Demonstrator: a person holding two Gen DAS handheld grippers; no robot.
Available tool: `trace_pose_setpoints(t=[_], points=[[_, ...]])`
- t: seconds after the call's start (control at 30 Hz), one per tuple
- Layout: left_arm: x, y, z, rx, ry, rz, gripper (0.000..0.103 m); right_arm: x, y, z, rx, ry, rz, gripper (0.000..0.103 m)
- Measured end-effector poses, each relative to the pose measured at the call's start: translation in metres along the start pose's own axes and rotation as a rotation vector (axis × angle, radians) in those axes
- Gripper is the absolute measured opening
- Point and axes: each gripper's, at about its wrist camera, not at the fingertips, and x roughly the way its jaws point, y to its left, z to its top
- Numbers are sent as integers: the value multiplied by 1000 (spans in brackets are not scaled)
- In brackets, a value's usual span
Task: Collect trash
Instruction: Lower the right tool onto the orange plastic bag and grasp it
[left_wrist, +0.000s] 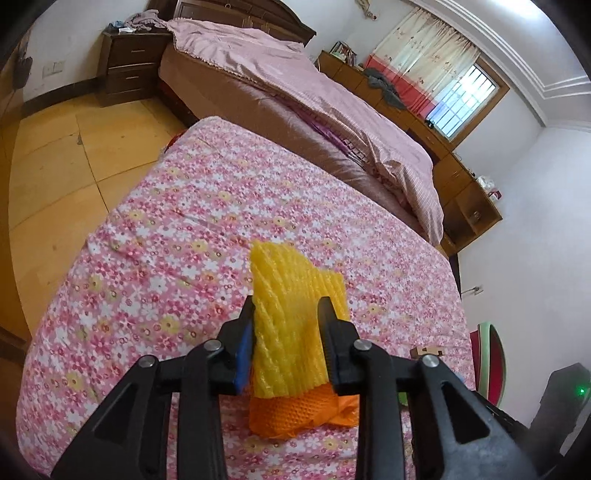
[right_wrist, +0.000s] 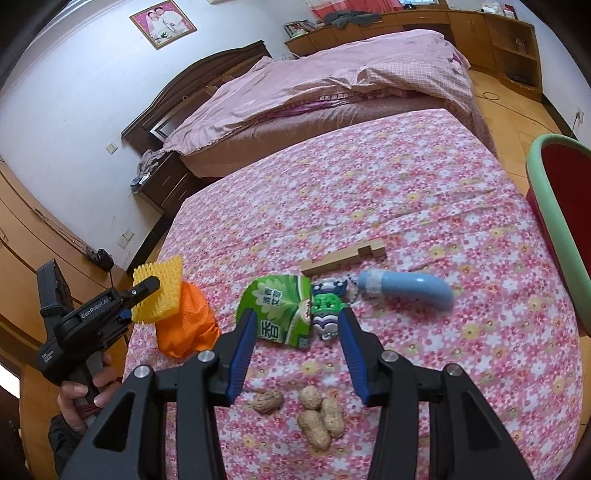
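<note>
Yellow foam fruit net (left_wrist: 291, 325) pinched in left gripper (left_wrist: 286, 314), raised over orange mesh bag (right_wrist: 184, 321) near edge of floral tablecloth (right_wrist: 406, 206). Right gripper (right_wrist: 297, 321) spread wide, holding nothing, above green snack wrapper (right_wrist: 277, 306) and peanuts (right_wrist: 317, 417).

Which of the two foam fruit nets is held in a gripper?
The yellow foam net, clamped by the left gripper. The orange foam net sits below it on the floral cloth, ungripped.
</note>
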Motion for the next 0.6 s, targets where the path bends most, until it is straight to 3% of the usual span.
trace_pose_setpoints(t=[0.13,0.2,0.4,0.6], points=[[-4,3,1,13,-5,9,31,1,8,-3,-14,3,5,49],[-3,4,1,29,5,3,11,3,14,-4,-25,6,10,49],[-31,11,-3,44,-63,8,11,11,40,-6,-86,12,43,49],[-50,23,-6,90,-81,96,11,30,67,-9,-142,44,66,49]])
